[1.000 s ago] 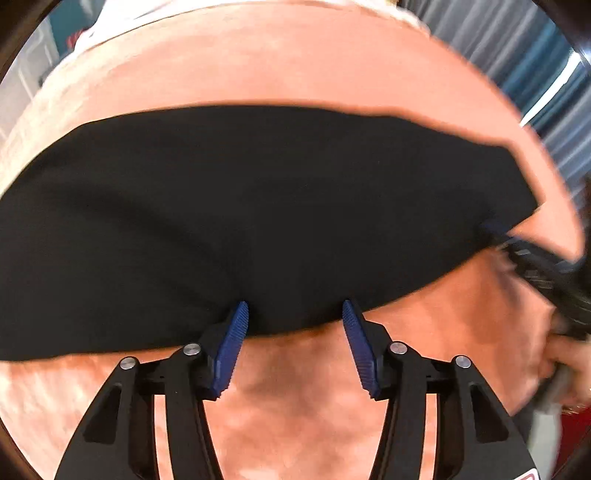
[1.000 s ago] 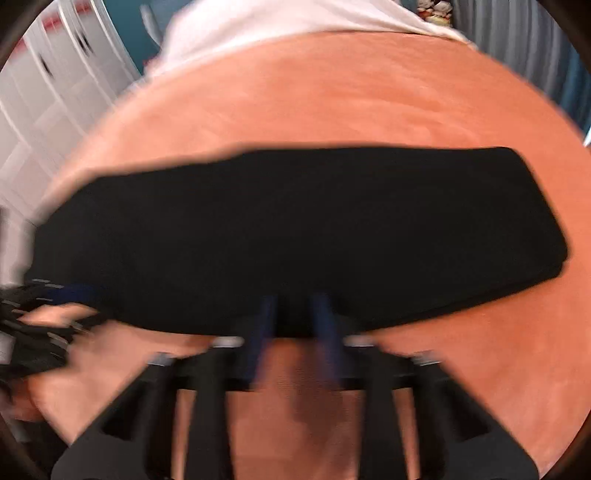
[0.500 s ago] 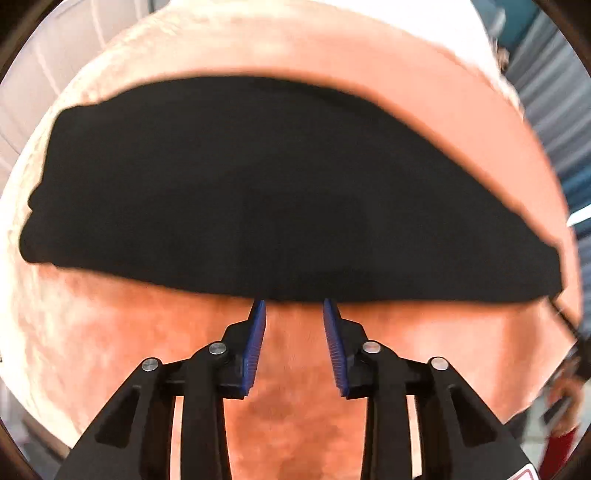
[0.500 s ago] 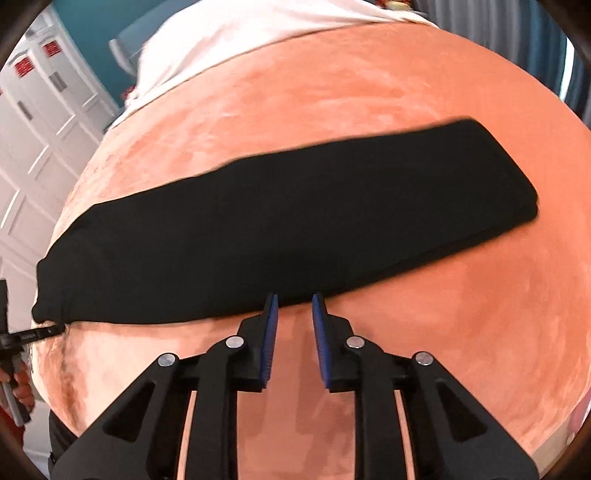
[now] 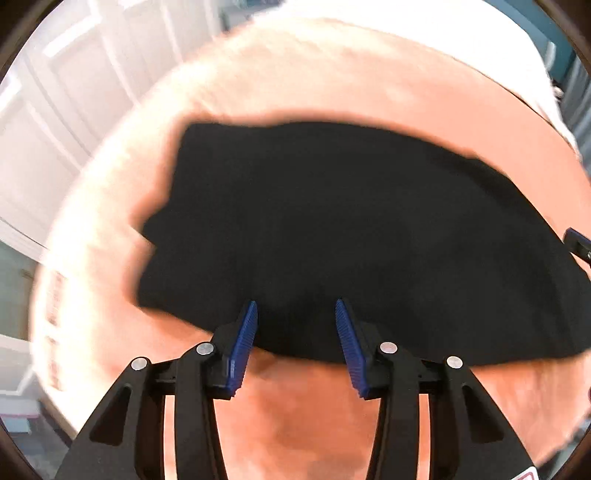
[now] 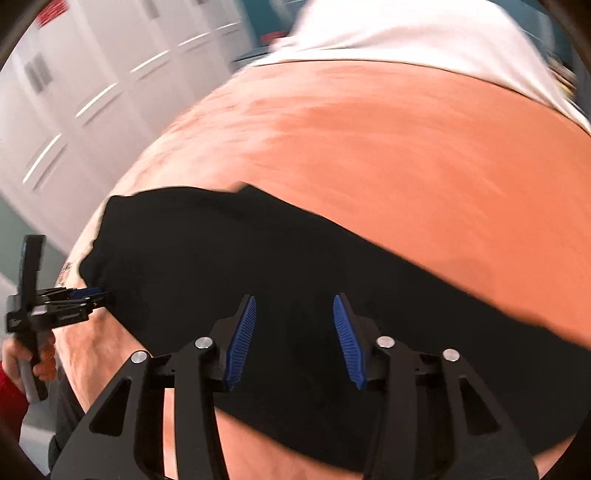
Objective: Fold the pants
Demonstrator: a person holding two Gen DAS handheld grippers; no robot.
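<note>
Both jaw sets are opening, nothing pinched; I'm hovering left gripper (image 5: 294, 314) and right gripper (image 6: 293, 308) over black pants (image 5: 351, 229).

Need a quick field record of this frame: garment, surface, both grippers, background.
garment: black pants, folded into a long band, lying flat
surface: orange cover, with white bedding at its far edge
left gripper: jaws opening, over the near edge of the pants, pads not pressing on the cloth
right gripper: jaws opening, above the pants, nothing pinched
background: white panelled doors
image quality: motion blur in both views
</note>
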